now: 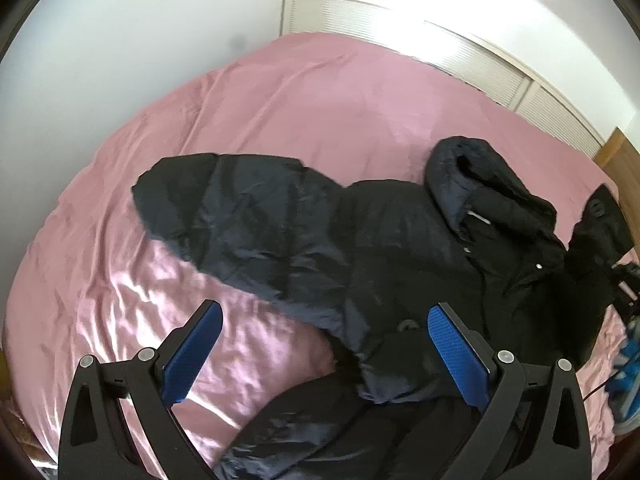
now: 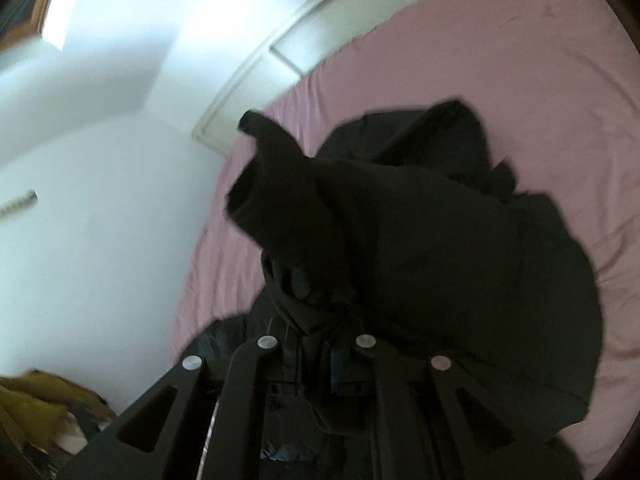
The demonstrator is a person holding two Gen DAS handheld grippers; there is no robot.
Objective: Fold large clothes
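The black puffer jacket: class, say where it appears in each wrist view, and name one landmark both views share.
Left wrist view: the black puffer jacket sprawls across centre and right, on the pink bedsheet.
Right wrist view: it fills the centre, bunched at the right gripper.
Shared landmark: the white louvered doors behind the bed.

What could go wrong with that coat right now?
The right gripper pinches only a bunched bit of the coat, so the slick fabric might slip out. The left gripper is open and holds nothing, so the sleeve sprawled on the bed may drag or fold crooked.
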